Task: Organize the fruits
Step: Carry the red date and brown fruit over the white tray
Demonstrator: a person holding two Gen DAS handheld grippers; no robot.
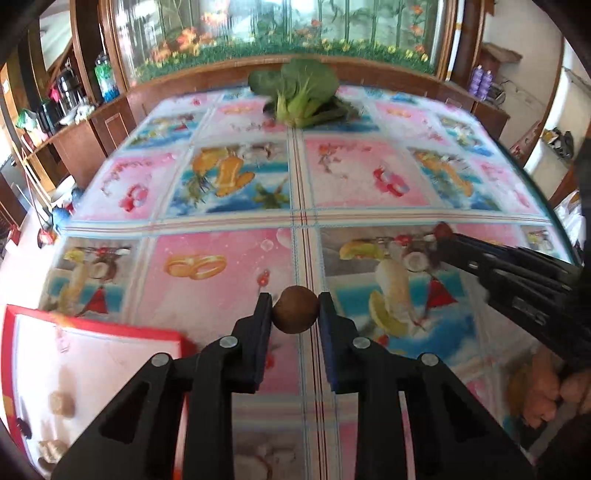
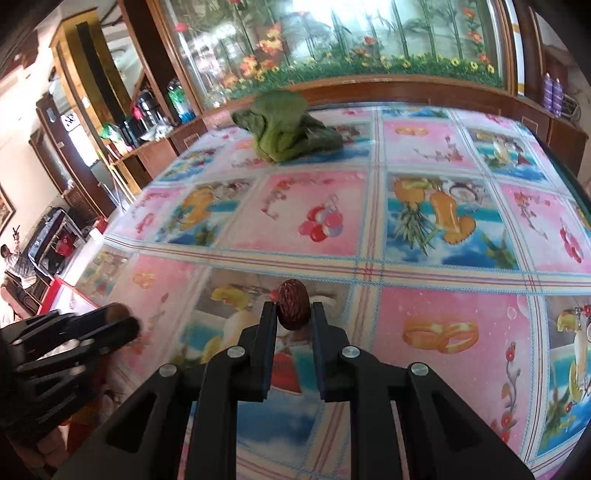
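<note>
fruits mid-sort: left gripper (image 1: 295, 308) clenched on a brown fruit (image 1: 295, 309), right gripper (image 2: 294, 314) clenched on a dark fruit (image 2: 293, 305), both above the tablecloth (image 1: 229, 273). red tray (image 1: 99, 325) holds a few; neither is in yet.

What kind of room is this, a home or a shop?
Most likely a home dining room. The table has a colourful fruit-print tablecloth, behind it stands a wooden cabinet with painted glass, and flasks and bottles sit on a side shelf. Leafy greens lie on the table.
</note>
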